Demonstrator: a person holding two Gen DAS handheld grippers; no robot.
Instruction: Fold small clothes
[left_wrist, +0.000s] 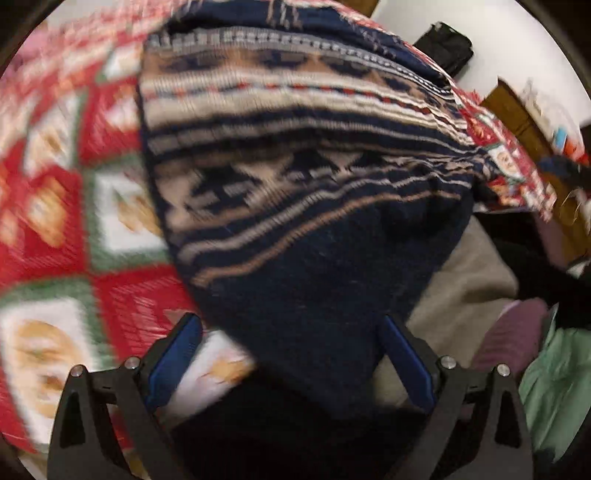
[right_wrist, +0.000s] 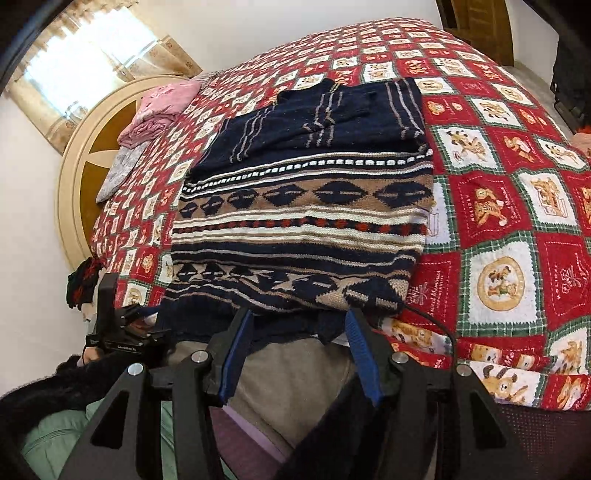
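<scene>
Left wrist view: the left gripper (left_wrist: 290, 363) has its jaws spread around the navy patterned knitted sweater (left_wrist: 295, 177). Right wrist view: the sweater (right_wrist: 303, 221) lies folded on the red checked bedspread (right_wrist: 498, 206); the right gripper (right_wrist: 301, 350) has its jaws apart at its hem.

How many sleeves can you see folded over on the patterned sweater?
2. One sleeve lies at the left, the other sleeve beside it near the middle, both across the sweater.
</scene>
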